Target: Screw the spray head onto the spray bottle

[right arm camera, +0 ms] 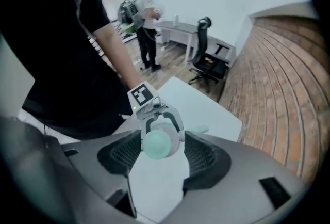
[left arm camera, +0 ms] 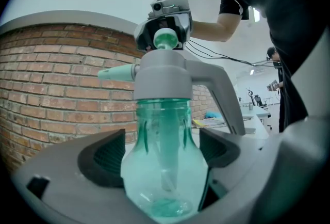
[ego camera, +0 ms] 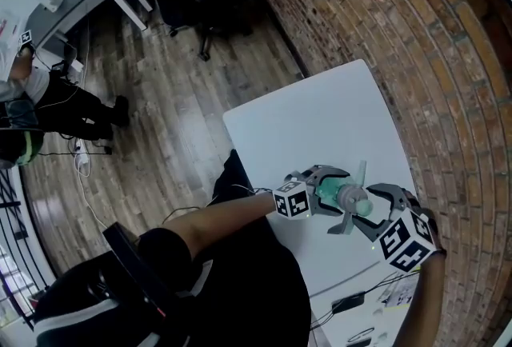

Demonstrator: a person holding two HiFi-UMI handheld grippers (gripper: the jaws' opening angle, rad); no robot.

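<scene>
Spray bottle (left arm camera: 164, 130), likely light and slick, pinched at belly by left gripper (left arm camera: 162, 153); spray head (left arm camera: 165, 76) at 12 o'clock, best turned by collar; right gripper (right arm camera: 162, 155) gaping, empty.

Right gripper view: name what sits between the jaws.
The spray head's green knob, clear of both jaws, with the white table behind it, as the right gripper view shows.

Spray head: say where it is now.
Left gripper view, centre: the spray head sits atop the spray bottle in the left gripper, just beneath the open right gripper.
</scene>
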